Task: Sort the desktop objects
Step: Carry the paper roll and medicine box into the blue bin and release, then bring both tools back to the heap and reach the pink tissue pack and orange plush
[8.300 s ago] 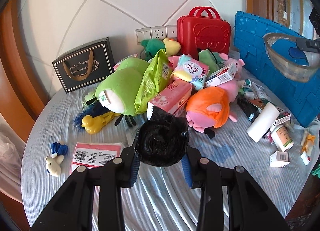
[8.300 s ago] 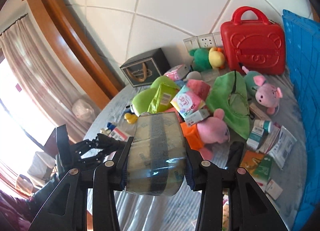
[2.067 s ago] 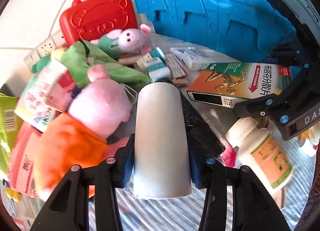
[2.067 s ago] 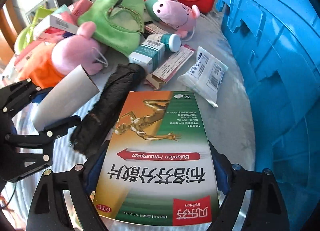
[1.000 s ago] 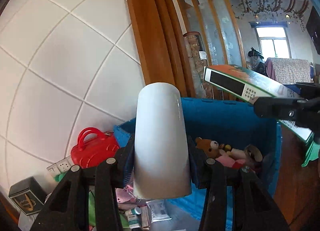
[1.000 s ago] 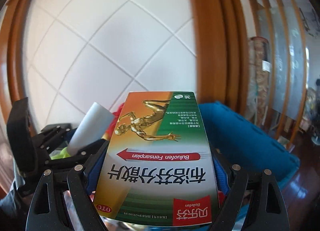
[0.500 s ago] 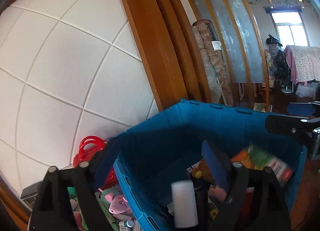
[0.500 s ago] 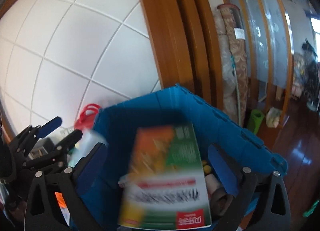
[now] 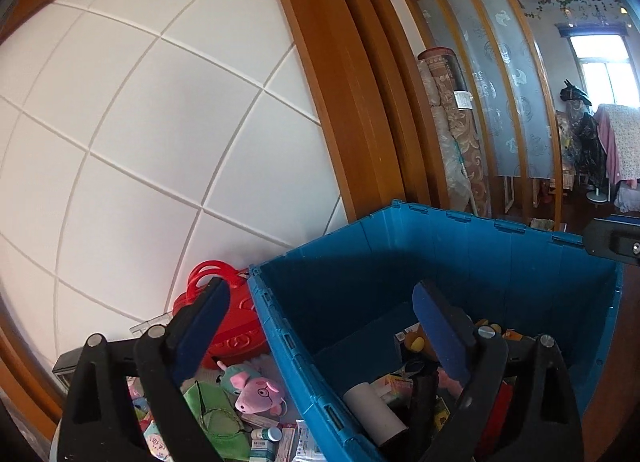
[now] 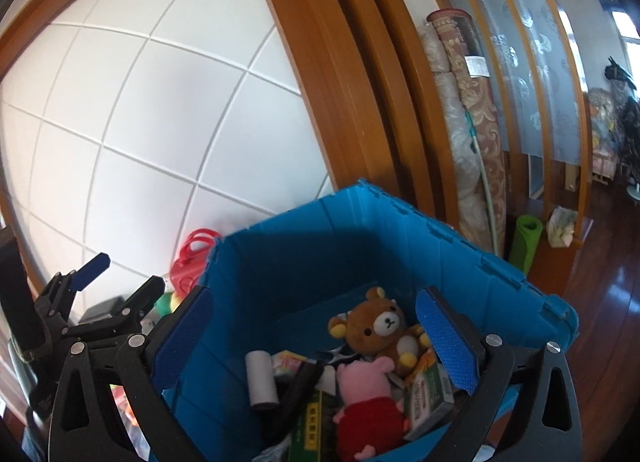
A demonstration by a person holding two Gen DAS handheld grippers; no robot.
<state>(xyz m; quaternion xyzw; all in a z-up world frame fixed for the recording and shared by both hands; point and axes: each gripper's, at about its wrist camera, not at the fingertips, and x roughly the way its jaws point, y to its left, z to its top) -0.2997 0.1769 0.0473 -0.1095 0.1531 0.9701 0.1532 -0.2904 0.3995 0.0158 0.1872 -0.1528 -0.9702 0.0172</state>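
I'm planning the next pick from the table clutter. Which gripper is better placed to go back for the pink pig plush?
Probably the left gripper. Its open, empty jaws straddle the blue bin's table-side wall, with the pink pig plush just below. The right gripper, also open, sits over the bin's contents, farther from the table.

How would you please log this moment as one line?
left gripper: open, empty | right gripper: open, empty | white paper roll, orange-green medicine box: inside blue plastic crate

My left wrist camera looks from close above the bin's (image 9: 472, 254) left rim, slightly downward; my right one looks into it (image 10: 320, 246) from nearer its middle. Both share its interior and the tiled wall (image 9: 140, 122).
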